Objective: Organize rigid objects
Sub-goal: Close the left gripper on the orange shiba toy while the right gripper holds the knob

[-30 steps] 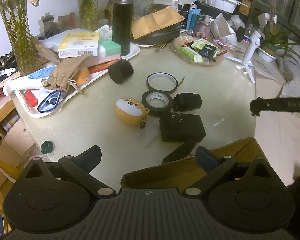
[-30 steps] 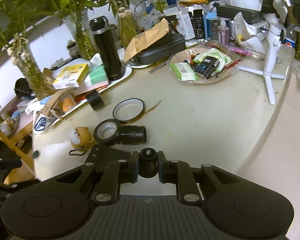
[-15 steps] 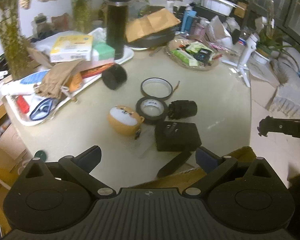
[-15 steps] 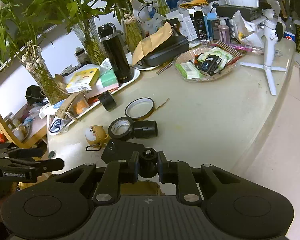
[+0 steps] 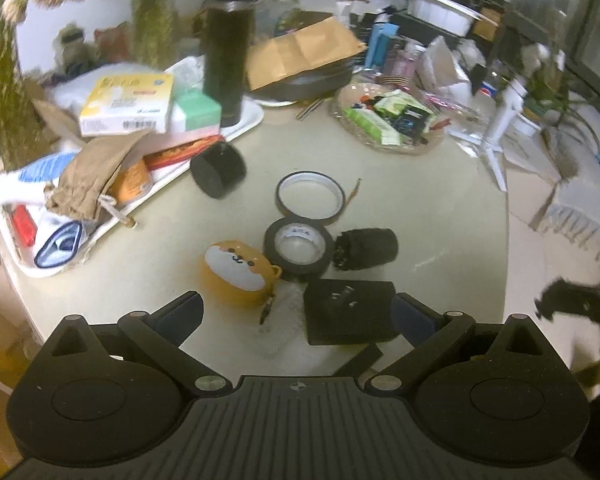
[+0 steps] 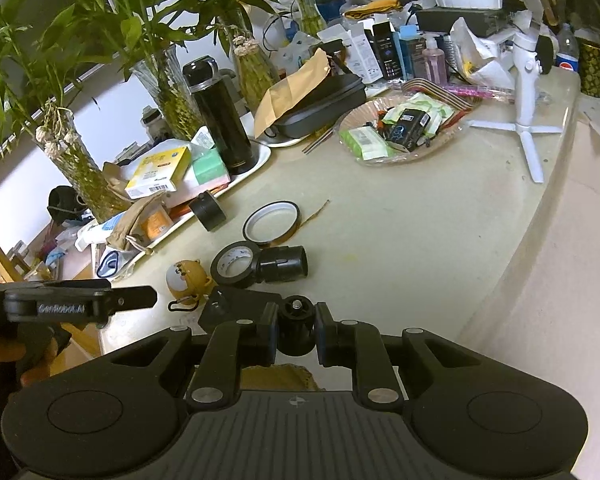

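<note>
Right gripper is clamping a small black knob-like mount between its pads, just above the near table edge; left gripper is hovering with jaws wide apart and nothing between them, over the black square block. Items lying loose on the tabletop — an orange dog-faced case touching a black tape roll, a black cylinder just beside that roll, a thin amber tape ring behind it, and another black cylinder leaning against the cluttered white tray.
</note>
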### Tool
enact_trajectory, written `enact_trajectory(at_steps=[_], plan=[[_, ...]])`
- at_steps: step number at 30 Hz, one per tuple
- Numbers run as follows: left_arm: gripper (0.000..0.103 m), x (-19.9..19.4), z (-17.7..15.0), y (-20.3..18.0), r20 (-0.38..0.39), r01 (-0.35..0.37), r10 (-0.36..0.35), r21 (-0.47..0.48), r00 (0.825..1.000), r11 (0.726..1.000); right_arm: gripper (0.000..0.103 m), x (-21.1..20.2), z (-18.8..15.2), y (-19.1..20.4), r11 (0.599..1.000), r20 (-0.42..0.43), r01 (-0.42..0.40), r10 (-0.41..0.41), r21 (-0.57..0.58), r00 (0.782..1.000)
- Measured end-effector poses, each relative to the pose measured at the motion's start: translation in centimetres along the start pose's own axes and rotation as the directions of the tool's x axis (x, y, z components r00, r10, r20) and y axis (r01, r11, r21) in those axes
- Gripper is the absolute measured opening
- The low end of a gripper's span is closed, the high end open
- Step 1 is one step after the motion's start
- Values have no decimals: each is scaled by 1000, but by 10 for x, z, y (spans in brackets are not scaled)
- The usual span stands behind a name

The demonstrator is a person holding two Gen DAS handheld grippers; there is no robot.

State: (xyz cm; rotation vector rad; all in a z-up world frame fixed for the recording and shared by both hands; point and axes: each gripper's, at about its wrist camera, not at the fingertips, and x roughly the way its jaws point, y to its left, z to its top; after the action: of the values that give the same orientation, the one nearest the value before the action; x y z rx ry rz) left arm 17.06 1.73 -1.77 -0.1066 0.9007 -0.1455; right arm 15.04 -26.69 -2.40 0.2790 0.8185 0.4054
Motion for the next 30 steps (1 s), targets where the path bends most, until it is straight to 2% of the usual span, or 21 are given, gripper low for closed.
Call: enact_trajectory(at_steps=[2, 7, 13, 19, 22, 24, 25, 30], plan=[[103, 4, 5, 10, -9, 1, -1, -41, 1000, 999, 21, 0, 0, 1, 1000, 0, -5, 5, -3, 1000], [103, 15, 18, 28, -18, -26, 25, -70, 1000, 997, 21, 1, 1, 4, 1000, -4, -18, 17, -12, 1000], [103, 38, 28, 54, -70, 3, -16, -180, 997, 984, 21, 5, 1, 8, 999, -18, -23, 23, -22, 1000], [103, 61, 37, 60, -100, -13, -5, -186, 995, 983, 21, 8, 1, 11, 999, -28, -31, 30, -30, 999], [103, 72, 39, 66, -133, -18, -15, -239, 991, 971, 21, 9, 2, 11, 999, -33, -37, 35, -33, 999], [97, 78, 39, 70, -154, -18, -26, -279, 988, 960, 21, 10, 2, 11, 999, -36, -42, 41, -34, 999], [87, 80, 40, 71, -166, -20, -30, -291, 986, 957, 21, 10, 2, 12, 998, -37, -44, 43, -34, 998], [77, 88, 38, 74, -225, -26, -60, -363, 972, 931, 21, 11, 3, 13, 998, -40, -58, 57, -36, 998]])
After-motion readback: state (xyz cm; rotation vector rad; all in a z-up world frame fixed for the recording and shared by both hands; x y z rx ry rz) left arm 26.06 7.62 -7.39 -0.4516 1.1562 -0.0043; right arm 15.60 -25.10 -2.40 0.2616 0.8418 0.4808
